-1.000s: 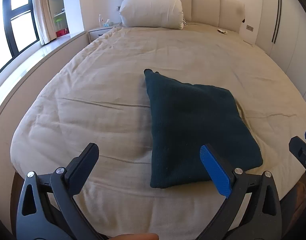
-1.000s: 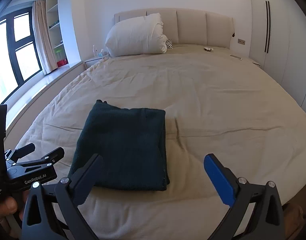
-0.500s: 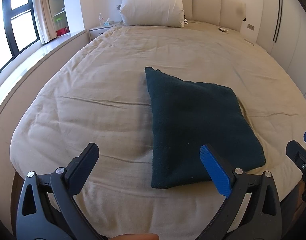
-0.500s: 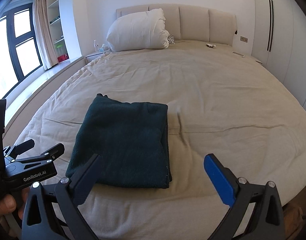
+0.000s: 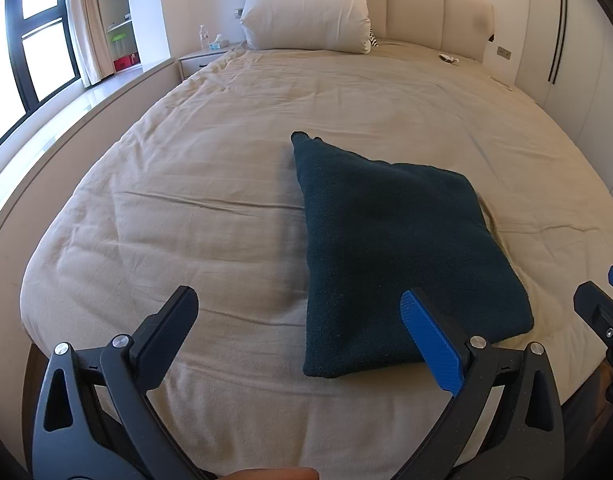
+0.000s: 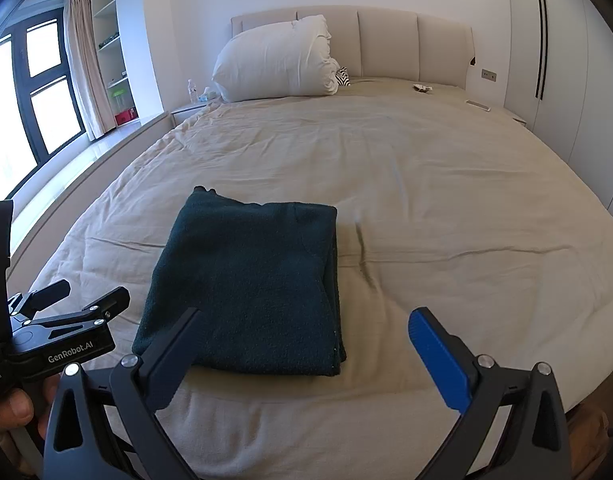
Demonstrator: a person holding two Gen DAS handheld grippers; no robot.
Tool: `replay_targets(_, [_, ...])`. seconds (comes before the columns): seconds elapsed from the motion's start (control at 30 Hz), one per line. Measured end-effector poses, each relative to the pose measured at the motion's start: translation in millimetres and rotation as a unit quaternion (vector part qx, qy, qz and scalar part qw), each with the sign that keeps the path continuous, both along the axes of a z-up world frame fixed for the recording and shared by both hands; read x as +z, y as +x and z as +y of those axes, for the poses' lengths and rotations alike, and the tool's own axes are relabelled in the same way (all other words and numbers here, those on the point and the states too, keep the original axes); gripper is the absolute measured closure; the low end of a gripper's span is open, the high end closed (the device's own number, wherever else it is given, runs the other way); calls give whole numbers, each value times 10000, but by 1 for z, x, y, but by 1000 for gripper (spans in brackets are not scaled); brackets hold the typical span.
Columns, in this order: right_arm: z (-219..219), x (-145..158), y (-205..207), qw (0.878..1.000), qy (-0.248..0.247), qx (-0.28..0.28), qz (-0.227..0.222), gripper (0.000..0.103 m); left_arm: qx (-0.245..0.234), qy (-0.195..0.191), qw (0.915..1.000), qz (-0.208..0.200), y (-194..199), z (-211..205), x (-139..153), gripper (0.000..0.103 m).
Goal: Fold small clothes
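Left gripper [image 5: 296,318] is hanging wide open, holding nothing, at 6 o'clock over the near bed edge; right gripper [image 6: 306,338] is likewise spread and empty. The dark green garment [image 6: 250,292] is lying folded on the beige bedspread [image 6: 446,208], its near edge just past the fingertips, at 11 o'clock in the right view. The fold is looking finished, so I'm suggesting a light flattening only, without dragging the stacked right edge. Pillow [image 6: 276,64] is sitting far off at 12.

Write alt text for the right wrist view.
A folded dark green garment lies flat on a beige bed, just ahead of the open, empty right gripper. The left gripper shows at the left edge, and a white pillow leans against the headboard.
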State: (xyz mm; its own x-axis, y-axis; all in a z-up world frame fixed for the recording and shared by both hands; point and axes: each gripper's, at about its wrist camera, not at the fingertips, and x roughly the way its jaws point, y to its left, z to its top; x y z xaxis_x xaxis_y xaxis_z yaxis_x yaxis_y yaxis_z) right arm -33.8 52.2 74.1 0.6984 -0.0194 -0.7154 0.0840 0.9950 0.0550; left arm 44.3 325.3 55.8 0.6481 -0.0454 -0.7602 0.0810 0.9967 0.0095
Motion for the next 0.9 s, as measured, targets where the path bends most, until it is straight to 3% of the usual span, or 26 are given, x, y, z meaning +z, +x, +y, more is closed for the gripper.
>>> replay_targets(0.9, [2, 0, -2, 10000, 13, -10, 33, 0, 0, 2, 10000, 23, 0, 2, -1, 0])
